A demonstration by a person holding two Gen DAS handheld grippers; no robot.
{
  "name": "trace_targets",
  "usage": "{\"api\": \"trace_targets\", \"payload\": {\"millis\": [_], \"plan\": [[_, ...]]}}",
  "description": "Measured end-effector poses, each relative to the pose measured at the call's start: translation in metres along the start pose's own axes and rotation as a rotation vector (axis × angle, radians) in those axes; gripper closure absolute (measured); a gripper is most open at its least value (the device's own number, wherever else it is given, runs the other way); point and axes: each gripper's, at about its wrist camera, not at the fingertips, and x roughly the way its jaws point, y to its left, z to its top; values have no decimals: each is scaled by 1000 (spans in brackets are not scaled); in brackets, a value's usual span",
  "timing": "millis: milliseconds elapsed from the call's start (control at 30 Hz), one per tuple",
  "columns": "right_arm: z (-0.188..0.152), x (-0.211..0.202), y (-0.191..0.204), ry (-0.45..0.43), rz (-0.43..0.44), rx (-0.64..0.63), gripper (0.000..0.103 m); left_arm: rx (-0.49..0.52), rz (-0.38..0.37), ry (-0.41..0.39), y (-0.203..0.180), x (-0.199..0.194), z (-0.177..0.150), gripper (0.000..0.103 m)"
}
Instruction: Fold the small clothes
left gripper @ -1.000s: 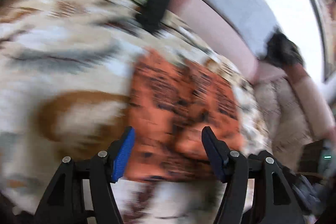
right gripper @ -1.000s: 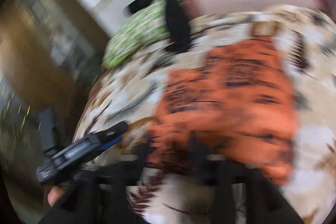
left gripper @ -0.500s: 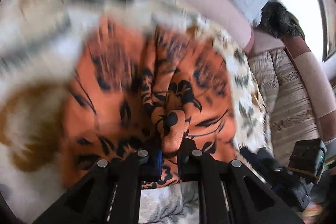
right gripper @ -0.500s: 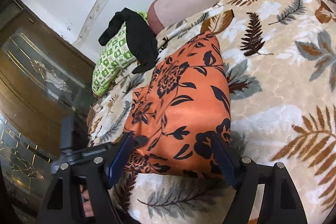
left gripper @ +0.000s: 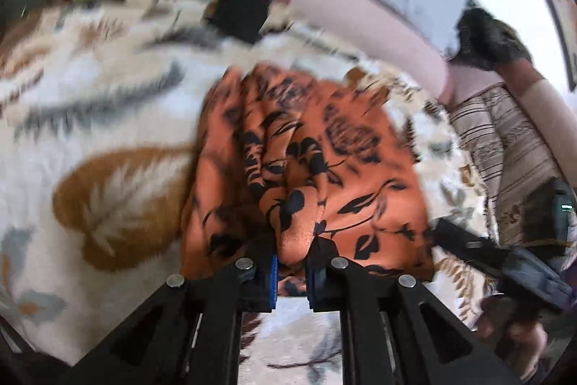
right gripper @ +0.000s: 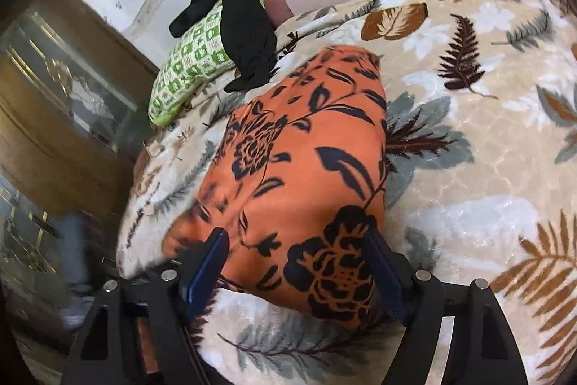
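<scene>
Pinching orange floral garment (left gripper: 346, 175) edge at 6 o'clock: left gripper (left gripper: 291, 271); spread wide, straddling it unpressed: right gripper (right gripper: 299, 271).

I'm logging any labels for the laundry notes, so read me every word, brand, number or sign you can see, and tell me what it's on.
No readable text in either view.
Green patterned pillow: small printed squares, too small to tell if any are letters.
Orange floral garment: no tag or label visible.

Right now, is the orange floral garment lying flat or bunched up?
Bunched at its near edge. The left hand-held gripper is shut on a pinched ridge of the orange floral garment, which rises in folds; the rest lies on the leaf-print blanket.
</scene>
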Motion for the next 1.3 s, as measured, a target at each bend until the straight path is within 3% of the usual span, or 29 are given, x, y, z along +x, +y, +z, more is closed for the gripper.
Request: {"api": "trace_targets", "payload": {"millis": [100,133,200,233,267,400,500,700,767,800,900,1067,1233,1300], "plan": [[-1,0,-1,-8,5,19,24,22,60,-111,1,-25,4,92],[-2,0,0,-6,4,13,24,20,81,-110,10,-25,3,92],[-3,3,2,7,-2,-3,24,-56,120,0,39,4,-6,92],[-3,4,3,11,-3,-6,24,-97,115,101,52,24,-11,92],[-3,6,4,16,-2,-8,24,-128,97,104,59,27,-13,92],[-3,13,10,33,1,-26,24,-97,83,52,48,14,0,92],[0,14,14,38,10,-28,24,-157,69,115,62,29,-5,91],[14,17,19,26,96,1,24,-141,82,117,60,20,-15,87],[16,31,11,66,109,36,21,-141,82,130,58,14,-13,85],[15,41,5,104,99,62,21,-137,89,129,57,13,-12,81],[16,42,0,103,118,73,20,-62,147,61,38,-8,10,75],[13,41,-2,95,140,66,20,108,148,-5,-2,-4,40,63],[11,37,-8,90,173,70,20,80,154,130,4,66,76,63],[10,36,-9,87,184,76,20,34,168,202,24,95,80,88]]}}
